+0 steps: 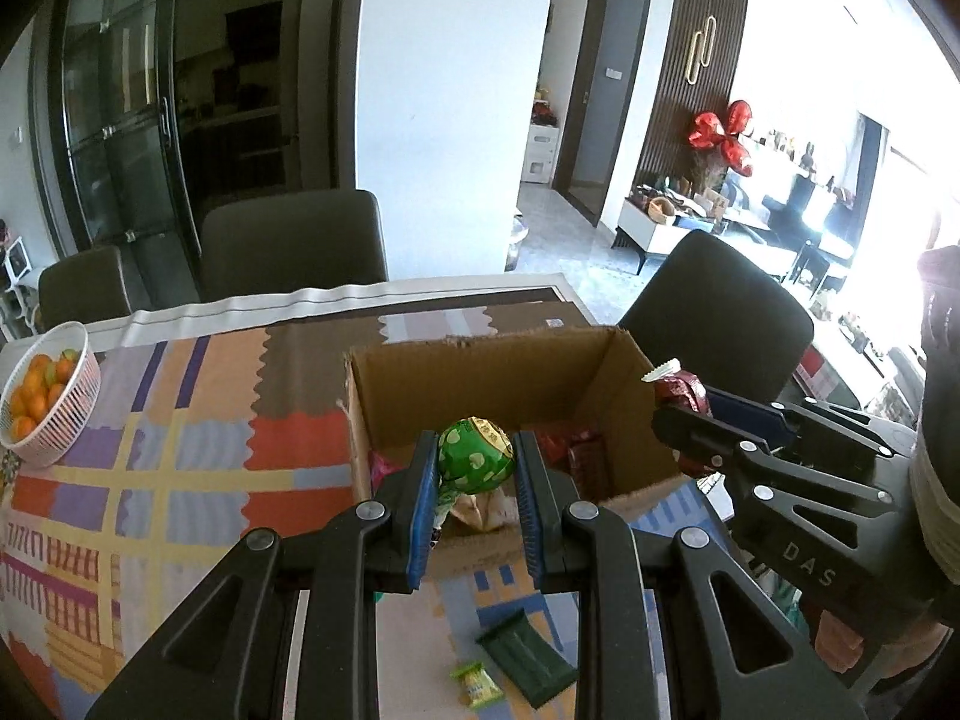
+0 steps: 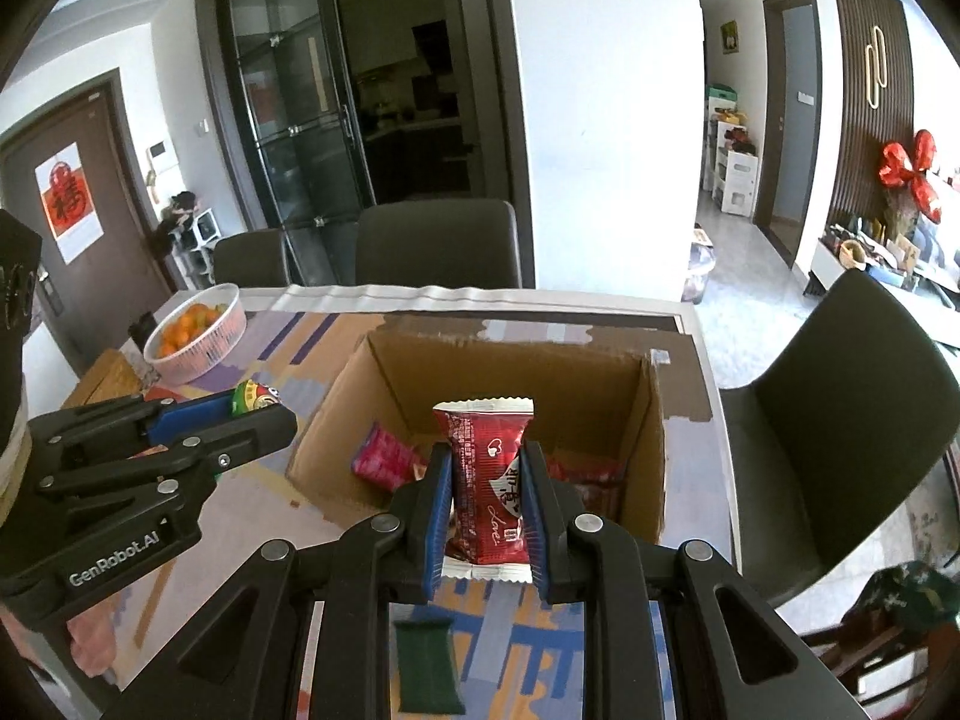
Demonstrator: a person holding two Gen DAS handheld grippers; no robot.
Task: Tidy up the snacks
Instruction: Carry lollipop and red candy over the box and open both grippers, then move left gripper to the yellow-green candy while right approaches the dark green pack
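Note:
An open cardboard box (image 1: 480,372) stands on the patterned tablecloth and holds several red snack packets (image 1: 570,450). My left gripper (image 1: 477,456) is shut on a round green-wrapped snack (image 1: 477,456) above the box's near edge. My right gripper (image 2: 486,480) is shut on a red snack packet (image 2: 486,468) held upright over the box (image 2: 510,372). The right gripper shows in the left wrist view (image 1: 684,420) at the box's right side. The left gripper shows in the right wrist view (image 2: 264,414), left of the box. A dark green packet (image 1: 525,657) and a small light green packet (image 1: 477,684) lie on the cloth near me.
A white basket of oranges (image 1: 51,396) stands at the table's left side. Dark chairs (image 1: 294,246) stand behind the table and at its right end (image 2: 840,396). The dark green packet also shows in the right wrist view (image 2: 426,666).

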